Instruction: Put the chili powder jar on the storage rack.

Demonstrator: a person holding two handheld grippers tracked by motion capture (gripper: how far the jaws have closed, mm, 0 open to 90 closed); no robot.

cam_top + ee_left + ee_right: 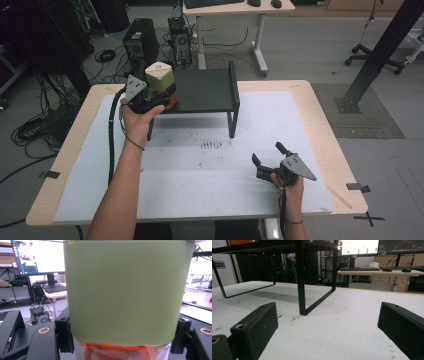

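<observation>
A jar (160, 76) with a cream lid, a pale green band and orange contents low down sits at the left end of a black metal stand (205, 90). My left gripper (161, 99) is shut on the jar's lower part. In the left gripper view the jar (125, 290) spans the space between both jaws, which press on its sides. My right gripper (268, 153) rests low over the white mat at the front right, open with nothing between its jaws. In the right gripper view my right gripper (328, 335) faces the stand's legs (299, 277).
A white mat (280, 125) covers the wooden table (325, 135), with dark scuff marks (210, 145) in front of the stand. Beyond the table are a desk with a keyboard (235, 6), computer towers (140, 42) and floor cables. A black post (380, 50) rises at the right.
</observation>
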